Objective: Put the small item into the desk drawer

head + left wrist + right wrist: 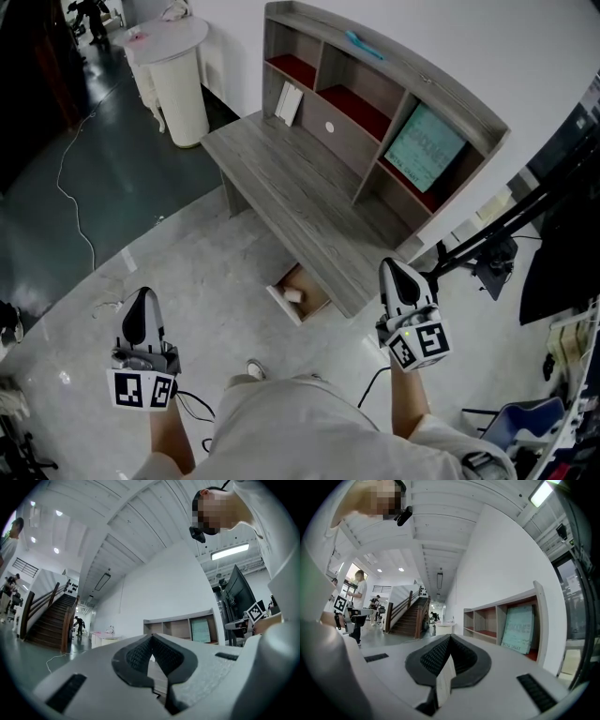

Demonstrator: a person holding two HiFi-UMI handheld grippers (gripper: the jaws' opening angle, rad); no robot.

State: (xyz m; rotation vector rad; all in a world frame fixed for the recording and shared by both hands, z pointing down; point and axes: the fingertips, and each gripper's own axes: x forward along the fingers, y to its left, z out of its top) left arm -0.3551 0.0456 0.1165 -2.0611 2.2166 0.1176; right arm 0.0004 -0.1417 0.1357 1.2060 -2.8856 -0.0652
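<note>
a pale floor [187, 272] is spread across the lower half of the head view, and on it a grey wooden desk [281, 183] with a shelved hutch [389, 70] is seen, reaching from the centre out toward 1 o'clock. a white round stand [178, 80] is set off the desk's end, at 10 o'clock from it. a teal board [427, 148] is leaned in the hutch compartment at its 3 o'clock end. the drawer [281, 303] is pulled out from under the desk's front edge, at 6 o'clock from the desk top. the left gripper [143, 292] is held at 9 o'clock from the drawer, well apart, its ribbed pads [136, 656] clenched together on nothing. the right gripper [396, 265] is held at 3 o'clock from the drawer, near the desk's corner, its pads [433, 656] pressed tip to tip; a pale strip [443, 681] is seen in the slit below them, and what it is cannot be told. the small item [293, 295], white, is lying inside the open drawer, touched by neither gripper.
</note>
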